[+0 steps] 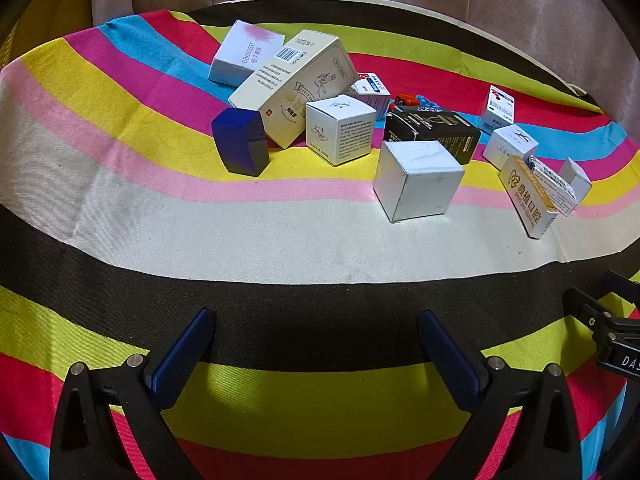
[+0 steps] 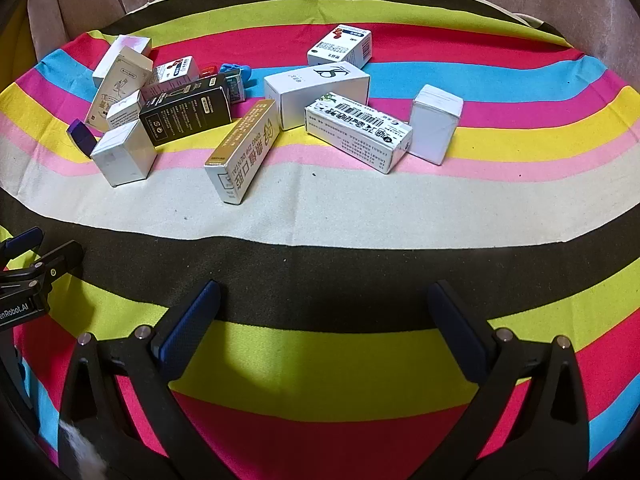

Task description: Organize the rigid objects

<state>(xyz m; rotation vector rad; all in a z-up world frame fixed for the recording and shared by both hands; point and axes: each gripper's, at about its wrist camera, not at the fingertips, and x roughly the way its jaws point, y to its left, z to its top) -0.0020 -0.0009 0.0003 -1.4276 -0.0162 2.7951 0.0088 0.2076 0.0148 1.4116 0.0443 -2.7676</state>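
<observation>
Centrally, a scatter of rigid cardboard cartons lies on the yellow, pink and cream bands of a striped woven cloth (image 1: 280, 240) covering the desk. On the left, a long cream carton with a barcode (image 1: 294, 80) leans tilted across a pale white-and-pink carton (image 1: 244, 54). Just beside it stand a glossy dark blue case with rounded edges (image 1: 241, 142) and a white cube-shaped carton with fine print (image 1: 340, 128). A matte black rectangular carton (image 1: 434, 130) lies behind a plain white cube-shaped carton with scuffed faces (image 1: 418, 180).

Further right, a long gold-and-white carton with printed characters (image 2: 244, 148) lies flat, touching a white carton with a black logo (image 2: 320, 88). A long white carton with barcodes (image 2: 356, 132) lies at an angle, just beside an upright plain white carton (image 2: 436, 128). A small white carton with red and blue print (image 2: 342, 46) sits apart on the red band.

Both tools hover over the near black and lime bands, well apart from the cartons. The left hand-held gripper (image 1: 316, 340) stands wide, with nothing between its ribbed blue pads (image 1: 180, 356). The right hand-held gripper (image 2: 324, 316) is likewise wide and empty.
</observation>
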